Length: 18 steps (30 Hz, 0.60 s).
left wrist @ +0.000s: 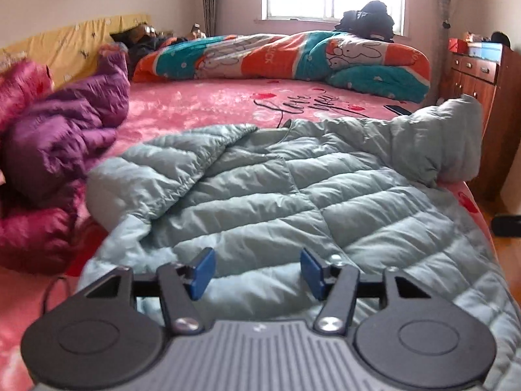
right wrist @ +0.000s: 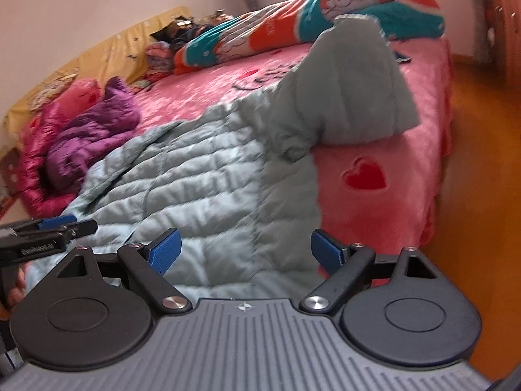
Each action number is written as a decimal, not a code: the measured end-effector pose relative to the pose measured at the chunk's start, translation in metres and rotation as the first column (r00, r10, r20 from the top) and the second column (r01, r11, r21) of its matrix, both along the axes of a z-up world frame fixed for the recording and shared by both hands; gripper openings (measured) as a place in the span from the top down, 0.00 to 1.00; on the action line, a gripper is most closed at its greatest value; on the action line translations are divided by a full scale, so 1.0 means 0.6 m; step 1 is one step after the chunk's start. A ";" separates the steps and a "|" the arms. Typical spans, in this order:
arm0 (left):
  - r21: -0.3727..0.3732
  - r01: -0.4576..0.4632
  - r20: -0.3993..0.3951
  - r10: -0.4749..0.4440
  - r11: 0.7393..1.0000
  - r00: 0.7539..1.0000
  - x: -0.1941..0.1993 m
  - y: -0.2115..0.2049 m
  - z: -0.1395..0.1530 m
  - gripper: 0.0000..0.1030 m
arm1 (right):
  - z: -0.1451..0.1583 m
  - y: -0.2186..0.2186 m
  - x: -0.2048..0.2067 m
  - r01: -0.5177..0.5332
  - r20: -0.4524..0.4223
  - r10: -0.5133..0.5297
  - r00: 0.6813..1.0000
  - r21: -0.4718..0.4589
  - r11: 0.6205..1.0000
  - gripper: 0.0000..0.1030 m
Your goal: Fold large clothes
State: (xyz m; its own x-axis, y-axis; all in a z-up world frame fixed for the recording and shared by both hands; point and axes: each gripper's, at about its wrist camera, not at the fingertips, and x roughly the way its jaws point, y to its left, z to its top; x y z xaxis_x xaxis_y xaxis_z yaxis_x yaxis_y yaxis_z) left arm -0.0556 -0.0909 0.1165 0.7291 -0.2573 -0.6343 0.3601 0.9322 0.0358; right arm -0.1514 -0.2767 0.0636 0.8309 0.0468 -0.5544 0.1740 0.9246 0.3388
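Note:
A pale green quilted down jacket (left wrist: 276, 195) lies spread on the pink bed, one sleeve folded over its left side and the other sleeve (left wrist: 456, 137) sticking up at the right. My left gripper (left wrist: 257, 272) is open and empty just above the jacket's near hem. In the right wrist view the jacket (right wrist: 202, 176) fills the middle, its sleeve (right wrist: 351, 88) raised toward the bed's edge. My right gripper (right wrist: 246, 251) is open and empty over the jacket's right hem corner. The left gripper (right wrist: 55, 228) shows at the left edge there.
A purple down jacket (left wrist: 65, 130) and a magenta one (left wrist: 29, 228) are piled at the left. A rolled orange and teal quilt (left wrist: 293, 55) lies at the bed's far end. A phone (left wrist: 399, 109) lies on the pink sheet (left wrist: 195, 104). A wooden dresser (left wrist: 482, 97) stands right, beside orange floor (right wrist: 482, 163).

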 end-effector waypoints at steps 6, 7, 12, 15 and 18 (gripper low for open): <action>-0.053 -0.037 -0.048 0.034 0.998 0.998 0.057 0.038 -0.026 0.38 | 0.020 -0.006 0.037 0.055 -0.002 -0.055 0.999 -0.018 0.998 0.00; -0.055 -0.054 -0.049 0.051 0.997 0.997 0.063 0.046 -0.027 0.37 | 0.022 -0.003 0.046 0.058 -0.003 -0.059 0.998 -0.031 0.998 0.00; -0.004 -0.203 -0.053 0.203 0.979 0.978 0.071 0.081 -0.033 0.37 | 0.026 0.027 0.113 0.036 0.001 -0.036 0.999 -0.125 0.992 0.00; 0.023 -0.264 -0.044 0.265 0.964 0.963 0.068 0.098 -0.032 0.38 | 0.033 0.060 0.176 -0.004 0.030 0.011 0.999 -0.218 0.976 0.00; 0.027 -0.289 -0.039 0.290 0.957 0.956 0.063 0.105 -0.030 0.38 | 0.037 0.087 0.235 -0.043 0.055 0.062 0.997 -0.298 0.953 0.00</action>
State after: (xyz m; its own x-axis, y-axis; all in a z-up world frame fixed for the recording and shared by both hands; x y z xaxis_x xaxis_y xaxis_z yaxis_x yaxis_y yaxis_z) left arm -0.0177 -0.0281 0.0983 0.7432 -0.0255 -0.6686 0.0763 0.9960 0.0468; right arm -0.0106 -0.2247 0.0859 0.8656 -0.0673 -0.4961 0.1096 0.9924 0.0566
